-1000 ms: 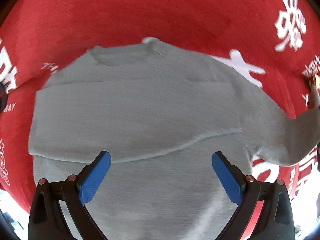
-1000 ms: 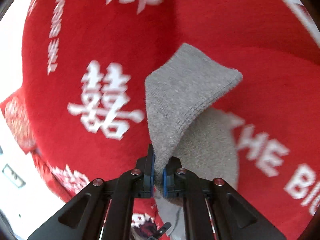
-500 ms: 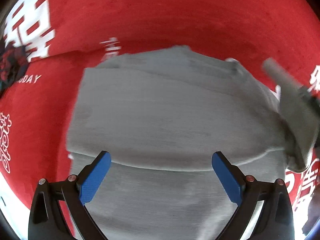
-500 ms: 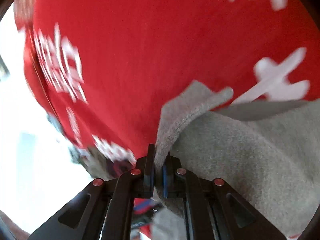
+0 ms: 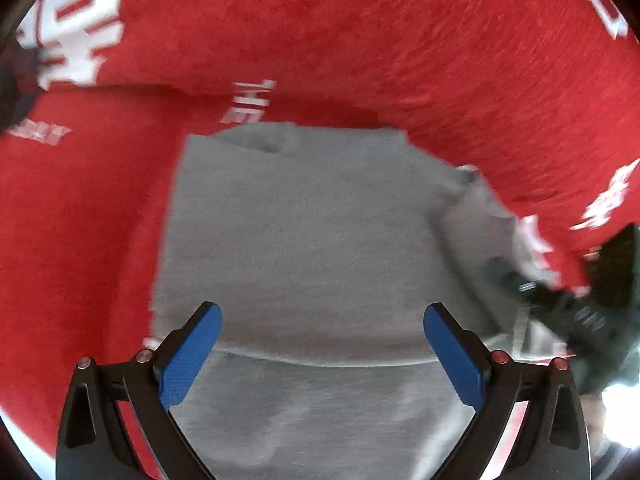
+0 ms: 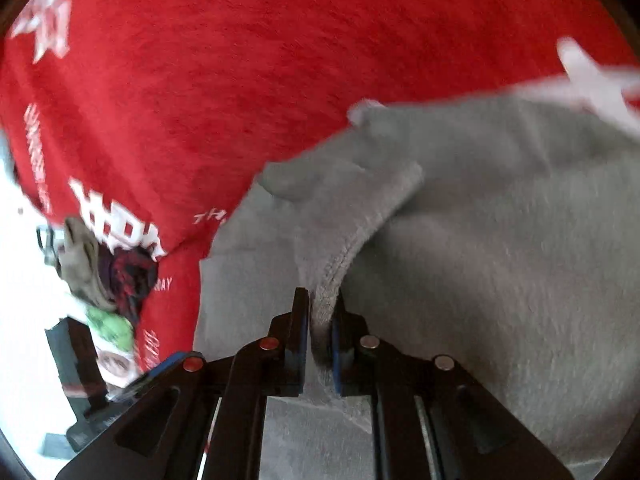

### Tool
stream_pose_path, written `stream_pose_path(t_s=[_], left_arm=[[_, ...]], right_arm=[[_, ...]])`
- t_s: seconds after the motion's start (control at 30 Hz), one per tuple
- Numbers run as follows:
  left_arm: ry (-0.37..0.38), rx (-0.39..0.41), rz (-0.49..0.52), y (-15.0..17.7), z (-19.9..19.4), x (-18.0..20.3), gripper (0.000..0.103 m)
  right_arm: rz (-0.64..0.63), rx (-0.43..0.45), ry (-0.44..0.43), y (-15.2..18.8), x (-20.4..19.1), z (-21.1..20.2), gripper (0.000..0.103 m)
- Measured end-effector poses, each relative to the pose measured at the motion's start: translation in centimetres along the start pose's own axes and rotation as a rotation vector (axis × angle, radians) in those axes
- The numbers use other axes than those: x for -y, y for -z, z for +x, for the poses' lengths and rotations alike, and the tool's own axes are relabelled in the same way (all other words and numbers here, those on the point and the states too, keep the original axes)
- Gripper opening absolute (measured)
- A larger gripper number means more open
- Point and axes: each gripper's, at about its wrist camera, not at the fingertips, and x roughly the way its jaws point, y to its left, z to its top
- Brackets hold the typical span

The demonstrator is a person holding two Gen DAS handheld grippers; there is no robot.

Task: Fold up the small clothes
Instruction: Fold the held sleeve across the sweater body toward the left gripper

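Presently you have one grey knit garment (image 5: 304,240) lying on one red blanket (image 5: 360,40) with white lettering. Your left gripper (image 5: 322,340) hangs over it, jaws wide apart, nothing between them. Your right gripper (image 6: 320,320) has the sleeve cuff (image 6: 340,256) between its narrow jaws, which have just been easing open; whether the pads still pinch it you cannot tell. Only the right view shows a pile of other clothes (image 6: 108,276) at the blanket's edge.

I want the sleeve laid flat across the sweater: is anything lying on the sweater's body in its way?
Nothing visible does. The right gripper has the sleeve between its pads, its jaws just opening, and the sweater body is bare. The left gripper hangs open above it.
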Motion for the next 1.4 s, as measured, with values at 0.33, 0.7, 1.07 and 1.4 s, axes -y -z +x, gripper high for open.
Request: stream_pose_path(t_s=[0.33, 0.7, 1.07, 1.4], left_arm=[[0.273, -0.120, -0.123, -1.0, 4.3, -0.8, 0.101], [0.320, -0.123, -0.135, -1.6, 4.4, 0.4, 0.101], [0.267, -0.180, -0.114, -1.7, 5.4, 1.4, 0.007], [0.342, -0.009, -0.005, -5.3, -1.0, 4.0, 0.007]], right_arm=[[-0.271, -0.213, 0.027, 3.9, -5.2, 4.2, 0.019], [-0.092, -0.170, 0.010, 6.7, -0.1, -2.4, 0.044], [0.297, -0.024, -0.024, 9.2, 8.3, -7.8, 0.049], [0.625, 0.259, -0.110, 7.9, 15.2, -11.6, 0.050]])
